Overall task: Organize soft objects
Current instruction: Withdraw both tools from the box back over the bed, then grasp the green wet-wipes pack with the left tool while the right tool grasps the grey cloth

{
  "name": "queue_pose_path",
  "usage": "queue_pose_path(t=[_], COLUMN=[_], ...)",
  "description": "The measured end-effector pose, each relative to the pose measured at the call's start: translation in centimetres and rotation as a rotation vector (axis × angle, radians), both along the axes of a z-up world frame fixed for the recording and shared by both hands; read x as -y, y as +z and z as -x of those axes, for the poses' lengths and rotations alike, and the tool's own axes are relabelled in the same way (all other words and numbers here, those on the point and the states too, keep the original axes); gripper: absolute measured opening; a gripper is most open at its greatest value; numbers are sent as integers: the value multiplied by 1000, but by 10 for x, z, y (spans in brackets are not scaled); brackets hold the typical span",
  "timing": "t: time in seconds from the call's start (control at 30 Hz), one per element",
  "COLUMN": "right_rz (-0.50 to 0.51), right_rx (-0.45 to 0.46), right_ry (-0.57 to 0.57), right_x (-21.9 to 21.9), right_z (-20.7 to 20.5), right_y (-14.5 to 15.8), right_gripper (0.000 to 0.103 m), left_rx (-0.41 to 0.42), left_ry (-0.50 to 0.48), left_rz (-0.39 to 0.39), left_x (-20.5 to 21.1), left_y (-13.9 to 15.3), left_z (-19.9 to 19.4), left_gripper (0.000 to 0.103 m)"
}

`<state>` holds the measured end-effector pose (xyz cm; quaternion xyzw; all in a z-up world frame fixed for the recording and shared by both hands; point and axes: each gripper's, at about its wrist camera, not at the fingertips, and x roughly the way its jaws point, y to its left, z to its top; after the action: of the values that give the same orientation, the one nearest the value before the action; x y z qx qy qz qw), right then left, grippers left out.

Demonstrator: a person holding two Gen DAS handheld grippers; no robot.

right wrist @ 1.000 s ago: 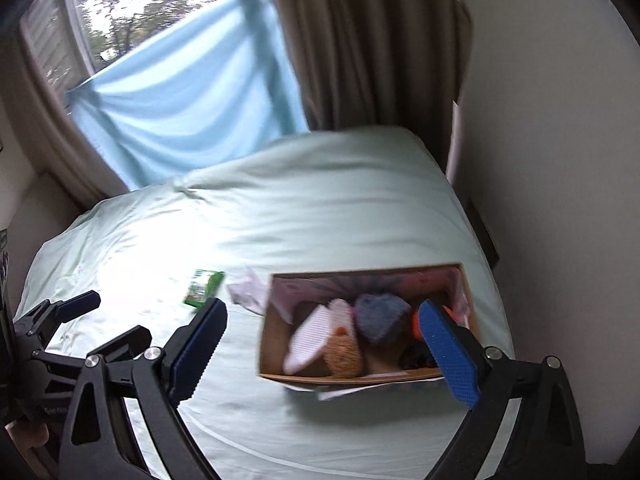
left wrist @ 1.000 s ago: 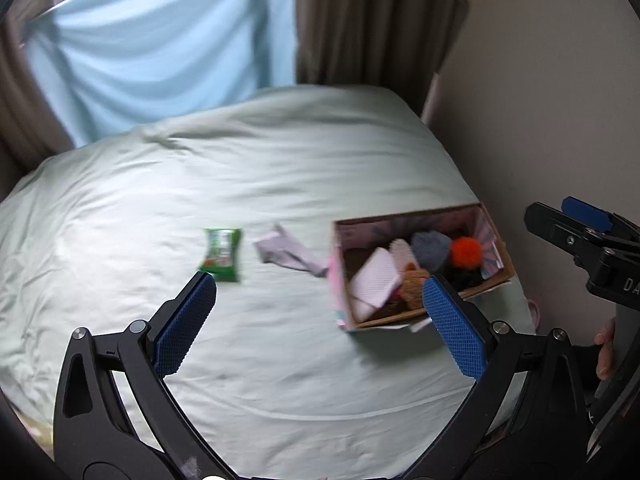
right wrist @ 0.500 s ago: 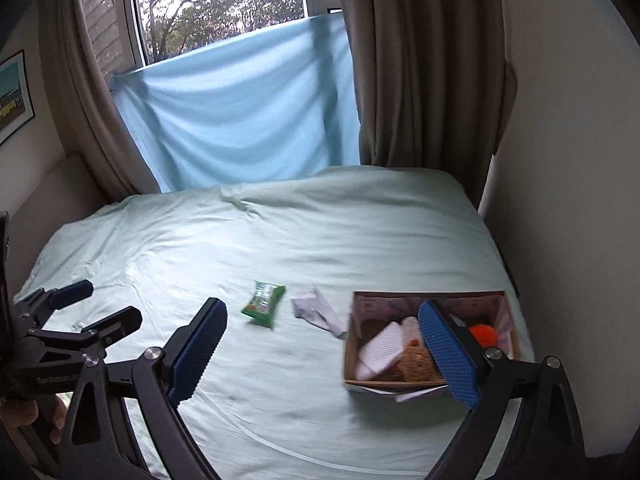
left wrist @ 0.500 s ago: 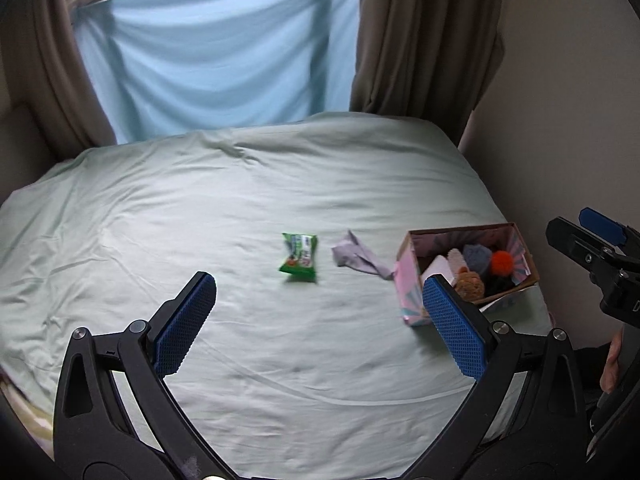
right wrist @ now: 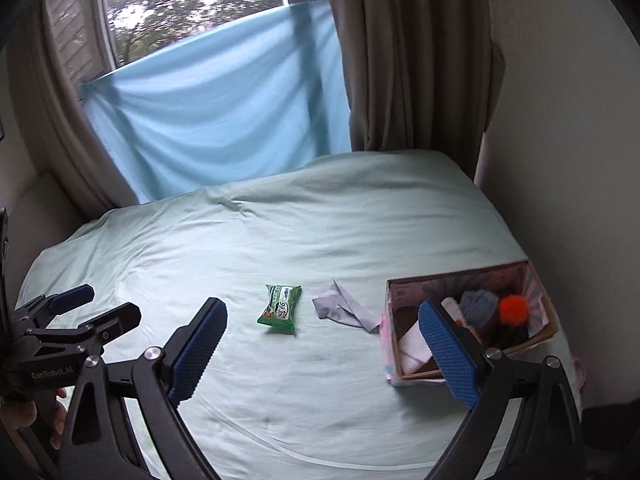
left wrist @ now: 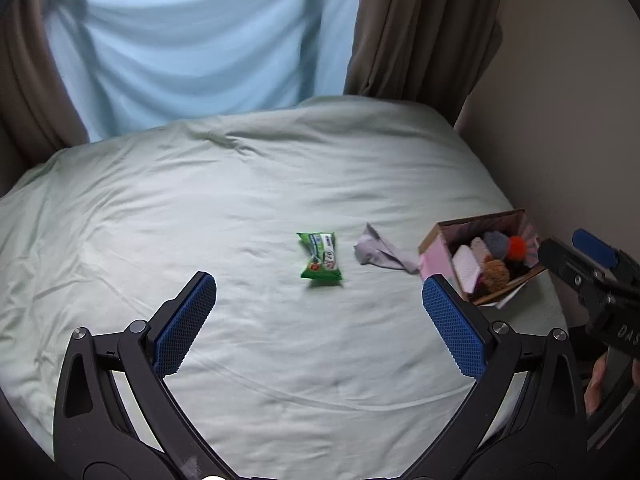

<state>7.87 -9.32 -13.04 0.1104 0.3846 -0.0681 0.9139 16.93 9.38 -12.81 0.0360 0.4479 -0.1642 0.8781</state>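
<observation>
At frame centre: your green packet (left wrist: 321, 256) and grey cloth (left wrist: 382, 251) lie loose on the bed (left wrist: 200, 200), unboxed.
Right edge: box (left wrist: 434, 242) holds soft items.
Fingers: your left gripper (left wrist: 318, 318) and right gripper (right wrist: 322, 350) are both spread, empty.

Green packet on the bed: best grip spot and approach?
Take the green packet across its narrow middle, coming from above with the left gripper. It lies flat on the sheet, long axis running away from the camera, and nothing touches it.

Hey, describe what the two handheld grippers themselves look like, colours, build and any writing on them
Both the left gripper and the right gripper are matte black frames with triangular cut-outs, silver pivot screws and blue textured finger pads. White "GenRobot.AI" lettering marks the left one's body. No cables or sleeves show.
</observation>
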Motion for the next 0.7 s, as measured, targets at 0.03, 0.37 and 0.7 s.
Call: queue_pose_path(t=[0.03, 0.37, 0.7], right_rz=[-9, -58, -11], right_rx=[-7, -32, -110], right_ry=[-12, -53, -29], right_x=[-3, -10, -1], right_z=[-5, -56, -116], right_y=[-8, -93, -208], right_gripper=[96, 96, 96], left_rx=[-7, -86, -198], left_ry=[-3, -17, -57], left_rz=[-2, -35, -43], left_x=[-1, 13, 48], left_y=[-7, -87, -195], left_z=[-10, -89, -148], left_gripper=[103, 103, 103])
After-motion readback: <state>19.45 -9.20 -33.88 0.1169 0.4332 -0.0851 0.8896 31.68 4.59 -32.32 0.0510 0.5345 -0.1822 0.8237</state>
